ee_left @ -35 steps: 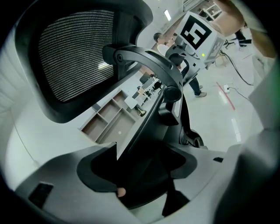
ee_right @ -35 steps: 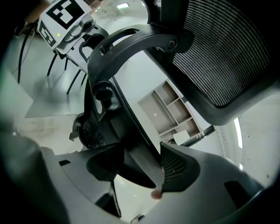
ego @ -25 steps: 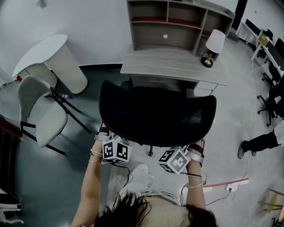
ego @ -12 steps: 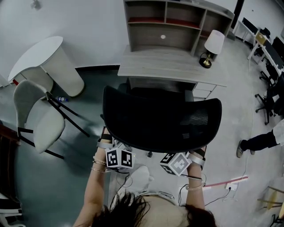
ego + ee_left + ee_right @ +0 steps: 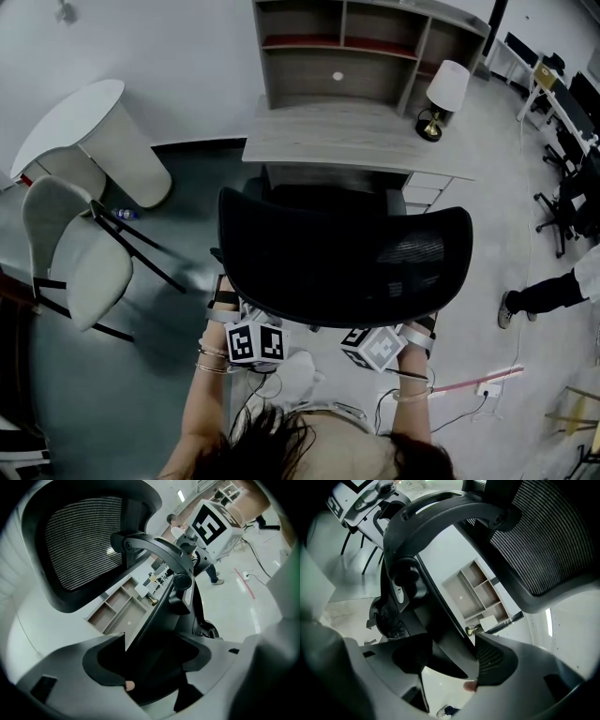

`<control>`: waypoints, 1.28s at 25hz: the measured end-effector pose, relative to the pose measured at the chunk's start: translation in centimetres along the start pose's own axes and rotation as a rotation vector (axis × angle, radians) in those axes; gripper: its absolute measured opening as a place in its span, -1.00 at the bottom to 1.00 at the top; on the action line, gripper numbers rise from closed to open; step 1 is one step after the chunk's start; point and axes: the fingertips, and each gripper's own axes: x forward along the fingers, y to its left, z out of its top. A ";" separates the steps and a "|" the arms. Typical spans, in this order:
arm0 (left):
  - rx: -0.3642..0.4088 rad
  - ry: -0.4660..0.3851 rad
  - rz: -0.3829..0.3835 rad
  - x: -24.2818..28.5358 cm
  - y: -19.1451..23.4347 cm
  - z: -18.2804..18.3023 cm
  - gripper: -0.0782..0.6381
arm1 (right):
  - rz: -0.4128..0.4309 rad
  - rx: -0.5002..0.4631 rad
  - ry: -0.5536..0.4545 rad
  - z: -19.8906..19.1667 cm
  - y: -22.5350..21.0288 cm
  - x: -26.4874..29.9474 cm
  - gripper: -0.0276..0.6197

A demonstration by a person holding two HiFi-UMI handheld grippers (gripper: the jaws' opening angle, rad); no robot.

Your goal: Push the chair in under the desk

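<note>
A black mesh office chair (image 5: pixel 342 262) stands in front of a grey wooden desk (image 5: pixel 356 141), and its seat reaches the desk's front edge. Both grippers sit under the lower edge of the backrest, where only their marker cubes show, left cube (image 5: pixel 255 342) and right cube (image 5: pixel 380 347). My left gripper (image 5: pixel 154 667) is shut on a black bar of the chair's back frame (image 5: pixel 154 620). My right gripper (image 5: pixel 450 660) is shut on the matching frame bar (image 5: pixel 440 616). The mesh backrest (image 5: pixel 84 541) fills the upper part of both gripper views.
A shelf unit (image 5: pixel 366 47) and a white-shaded lamp (image 5: pixel 445 94) stand on the desk. At the left are a pale side chair (image 5: pixel 75 253) and a round white table (image 5: pixel 84 122). A person's leg (image 5: pixel 553 291) and a floor cable (image 5: pixel 469 384) are at the right.
The chair back and both marker cubes have shifted slightly rightward and lower in the head view, and the backrest has turned a little. Both grippers keep their hold.
</note>
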 end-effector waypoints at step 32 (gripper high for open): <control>-0.002 0.108 -0.006 -1.0 -0.5 -0.4 0.04 | -0.022 -0.014 -0.117 -0.2 0.2 -1.6 -0.11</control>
